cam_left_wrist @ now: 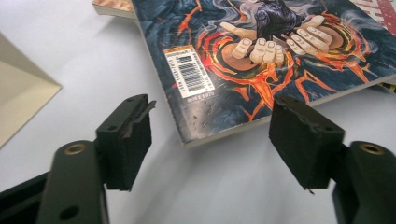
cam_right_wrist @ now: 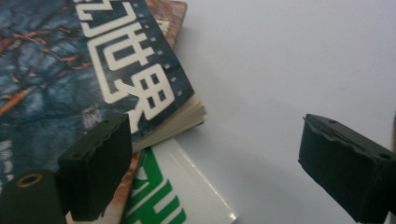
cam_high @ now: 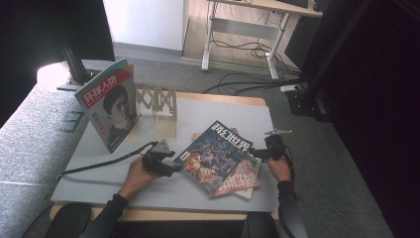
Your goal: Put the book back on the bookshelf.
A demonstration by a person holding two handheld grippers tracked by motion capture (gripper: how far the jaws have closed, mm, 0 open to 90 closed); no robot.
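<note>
We are looking at the blue magazine (cam_high: 216,154) lying on top of a small stack on the desk (cam_high: 119,173); it is hiding most of the magazines underneath. Our hands are resting low at either side. Both the left tongs (cam_left_wrist: 210,135) and right tongs (cam_right_wrist: 212,163) are gaping released, its corners just ahead, untouched.
</note>
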